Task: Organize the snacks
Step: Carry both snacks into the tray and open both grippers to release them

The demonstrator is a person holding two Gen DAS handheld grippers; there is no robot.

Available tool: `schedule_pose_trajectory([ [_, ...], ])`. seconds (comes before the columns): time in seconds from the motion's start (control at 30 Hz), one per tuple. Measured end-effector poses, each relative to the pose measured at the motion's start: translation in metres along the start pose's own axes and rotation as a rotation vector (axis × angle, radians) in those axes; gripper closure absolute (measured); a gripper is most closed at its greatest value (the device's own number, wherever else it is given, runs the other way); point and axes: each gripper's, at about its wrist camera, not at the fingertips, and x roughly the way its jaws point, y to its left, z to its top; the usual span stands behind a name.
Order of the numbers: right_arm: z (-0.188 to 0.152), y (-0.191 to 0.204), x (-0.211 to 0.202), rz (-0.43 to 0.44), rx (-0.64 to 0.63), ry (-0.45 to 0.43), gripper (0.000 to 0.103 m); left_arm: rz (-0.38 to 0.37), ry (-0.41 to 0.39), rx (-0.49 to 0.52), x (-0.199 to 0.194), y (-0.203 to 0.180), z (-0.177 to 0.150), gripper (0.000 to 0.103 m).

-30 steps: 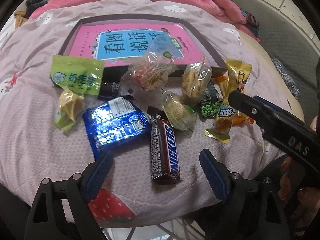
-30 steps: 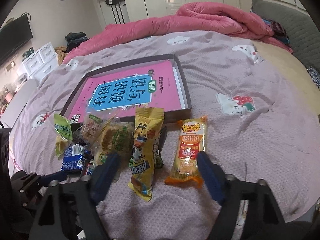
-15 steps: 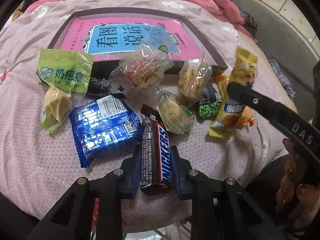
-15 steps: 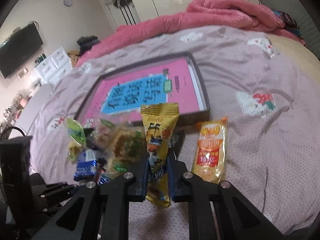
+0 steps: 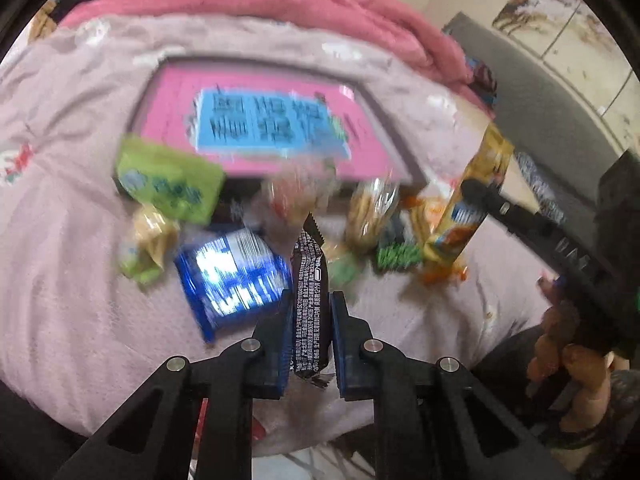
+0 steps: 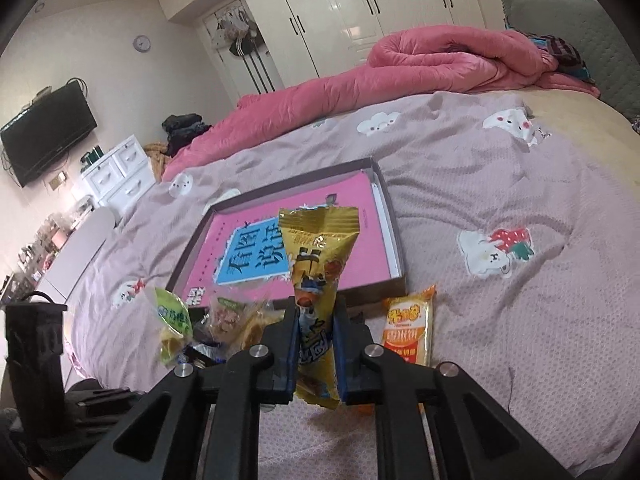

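My left gripper point(image 5: 310, 338) is shut on the brown Snickers bar point(image 5: 309, 280), which stands lifted off the bed with its printed back side towards the camera. My right gripper point(image 6: 316, 350) is shut on a tall yellow snack packet point(image 6: 320, 264), raised upright; in the left wrist view the same yellow packet point(image 5: 472, 208) shows at the right, clamped by the right gripper's black finger point(image 5: 504, 210). A shallow grey box point(image 6: 390, 220) with a pink and blue book inside lies beyond the snacks.
On the bed remain a blue packet point(image 5: 236, 276), a green packet point(image 5: 168, 184), clear bags of snacks point(image 5: 372, 208), a green pea packet point(image 5: 396, 256) and an orange packet point(image 6: 408, 328). A pink quilt point(image 6: 400, 64) lies at the back. A hand point(image 5: 568, 344) grips the right tool.
Both grippers went from open to shut, the left on the Snickers bar and the right on the yellow packet. Both then rose, lifting their snacks off the bed.
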Motion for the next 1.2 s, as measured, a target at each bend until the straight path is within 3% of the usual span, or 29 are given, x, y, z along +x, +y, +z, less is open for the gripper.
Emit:
schedule_pose_trajectory([
  [0.27,0.025,-0.001,0.0,0.019,-0.004,-0.064,0.088,0.032,-0.173,-0.026,-0.039,0.012,0.048,0.086],
  [0.47,0.044,-0.001,0.012,0.003,-0.031,-0.096,0.088,0.075,-0.222,-0.077,-0.031,0.034,0.08,0.086],
  [0.83,0.057,-0.009,0.045,-0.011,-0.042,-0.054,0.088,0.077,-0.203,-0.146,0.005,0.06,0.112,0.086],
  [1.2,0.058,-0.008,0.083,-0.047,-0.093,0.041,0.088,0.062,-0.161,-0.178,0.038,0.074,0.118,0.086],
])
